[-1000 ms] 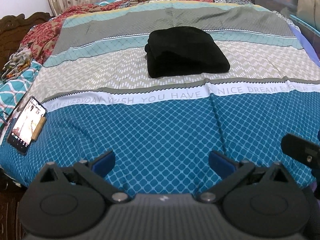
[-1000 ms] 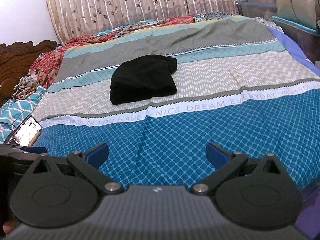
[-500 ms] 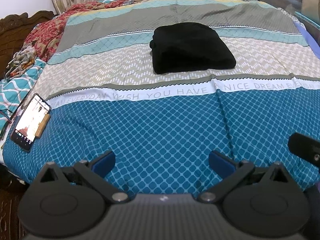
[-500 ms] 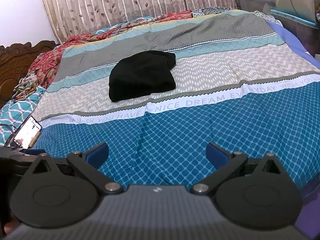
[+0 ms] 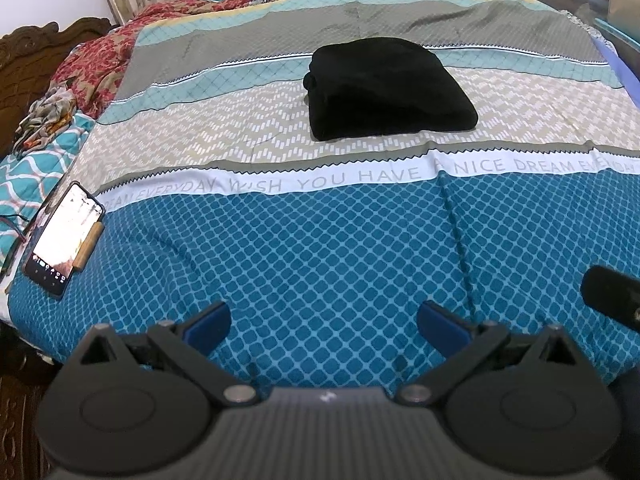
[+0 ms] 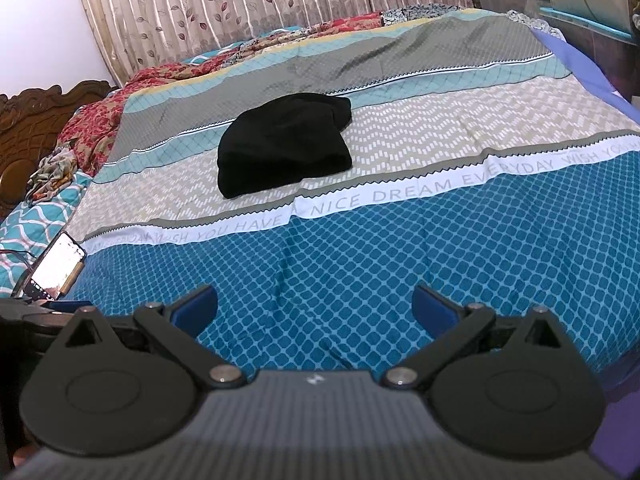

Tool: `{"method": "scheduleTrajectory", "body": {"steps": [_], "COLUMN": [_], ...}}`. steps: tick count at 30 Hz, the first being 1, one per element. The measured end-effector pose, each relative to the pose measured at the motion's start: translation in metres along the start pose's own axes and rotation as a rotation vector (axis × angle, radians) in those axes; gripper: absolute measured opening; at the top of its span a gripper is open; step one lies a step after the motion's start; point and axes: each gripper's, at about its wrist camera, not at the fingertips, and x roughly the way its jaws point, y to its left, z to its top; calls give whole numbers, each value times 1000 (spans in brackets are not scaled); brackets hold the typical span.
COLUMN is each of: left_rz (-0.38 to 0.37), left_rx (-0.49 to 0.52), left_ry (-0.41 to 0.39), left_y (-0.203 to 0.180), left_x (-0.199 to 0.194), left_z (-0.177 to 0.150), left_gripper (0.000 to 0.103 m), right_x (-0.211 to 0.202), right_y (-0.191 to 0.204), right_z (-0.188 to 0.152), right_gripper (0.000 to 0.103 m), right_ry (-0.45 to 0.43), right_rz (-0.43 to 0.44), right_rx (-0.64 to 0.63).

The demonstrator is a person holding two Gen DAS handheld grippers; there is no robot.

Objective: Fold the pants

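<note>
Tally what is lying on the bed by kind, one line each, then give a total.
Black folded pants: 1
Phone with its screen lit: 1
Patterned bedspread with a band of lettering: 1
Crumpled floral cloth at the left edge: 1
Total: 4

A pale band (image 5: 360, 178) printed across the bedsheet (image 5: 340, 272) carries grey capital lettering. In the left wrist view it reads "WISH YOU HAVE A NICE DREAM EVERYDAY", with an earlier "DREAM EVERYDAY" fading toward 9 o'clock. In the right wrist view the same band (image 6: 400, 200) reads "WISH YOU HAVE A NICE DREAM EVERYDAY WISH YOU". The lit phone (image 5: 62, 240) at 9 o'clock shows a screen too small to read.
</note>
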Motion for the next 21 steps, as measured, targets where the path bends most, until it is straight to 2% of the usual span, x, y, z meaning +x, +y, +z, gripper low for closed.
{"method": "scheduleTrajectory", "body": {"steps": [21], "left_rz": [2], "left_rx": [3], "left_ry": [45], "left_y": [-2], "left_x": [9], "left_z": [-1], "left_gripper": [103], "right_x": [2], "right_y": [-11], "right_z": [-1], "right_gripper": [103], "right_ry": [33], "right_rz": [21], "right_rx": [35]}}
